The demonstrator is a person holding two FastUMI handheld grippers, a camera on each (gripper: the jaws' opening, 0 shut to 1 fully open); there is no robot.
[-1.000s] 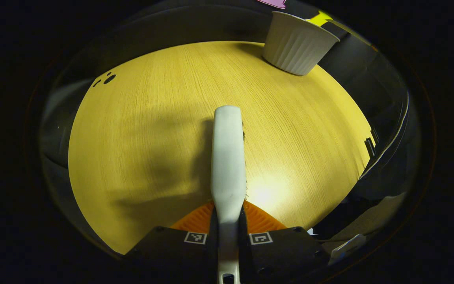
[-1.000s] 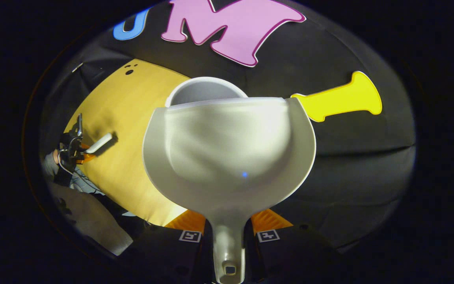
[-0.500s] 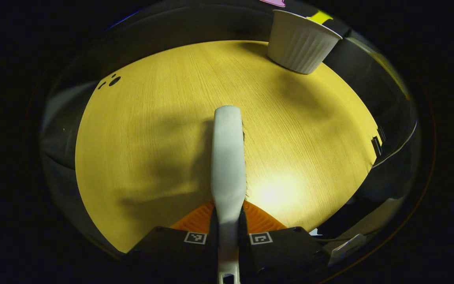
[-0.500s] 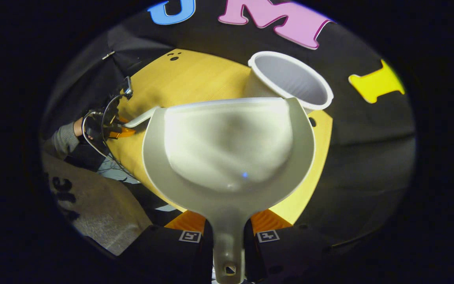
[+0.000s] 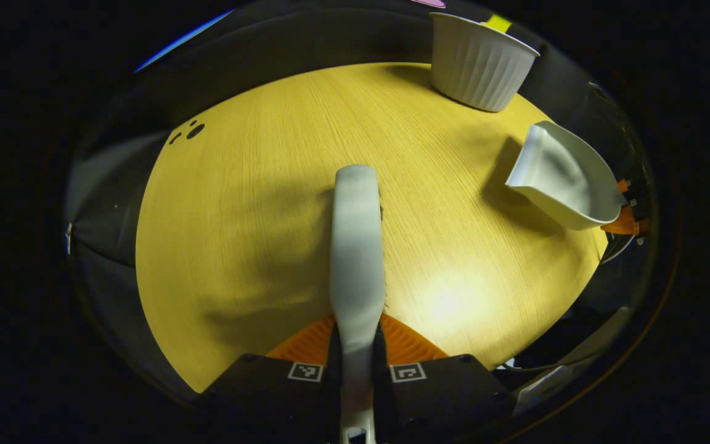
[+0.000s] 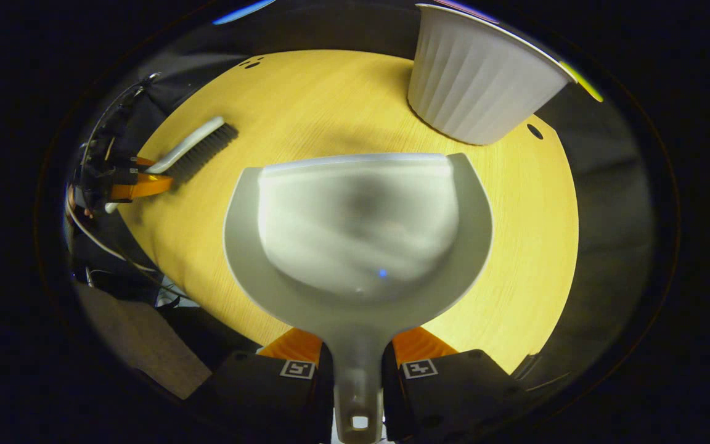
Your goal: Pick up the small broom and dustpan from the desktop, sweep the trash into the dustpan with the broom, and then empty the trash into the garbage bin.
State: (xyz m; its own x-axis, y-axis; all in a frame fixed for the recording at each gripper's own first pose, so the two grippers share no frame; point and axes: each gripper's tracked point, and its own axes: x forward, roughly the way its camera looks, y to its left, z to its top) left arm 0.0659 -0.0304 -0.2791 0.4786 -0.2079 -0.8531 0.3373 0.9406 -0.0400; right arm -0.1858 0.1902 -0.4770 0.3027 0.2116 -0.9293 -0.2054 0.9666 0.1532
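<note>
Two risks from here — dustpan (image 6: 358, 240) clipping the garbage bin (image 6: 481, 86) just beyond its lip, or twisting in the grip. Right gripper (image 6: 358, 364) pinched on the dustpan handle, left gripper (image 5: 356, 357) pinched on the broom (image 5: 356, 246) handle, well left of bin, above desktop (image 5: 256, 185).

Likely booth: cloth-walled wooden table (image 5: 256, 203).

Each gripper, left gripper (image 5: 355, 345) and right gripper (image 6: 358, 361), has a dark blocky body bearing two small square black-and-white markers. Ribbed pads flank each centre slot. Thin cables loop beside the far left gripper in the right gripper view.
</note>
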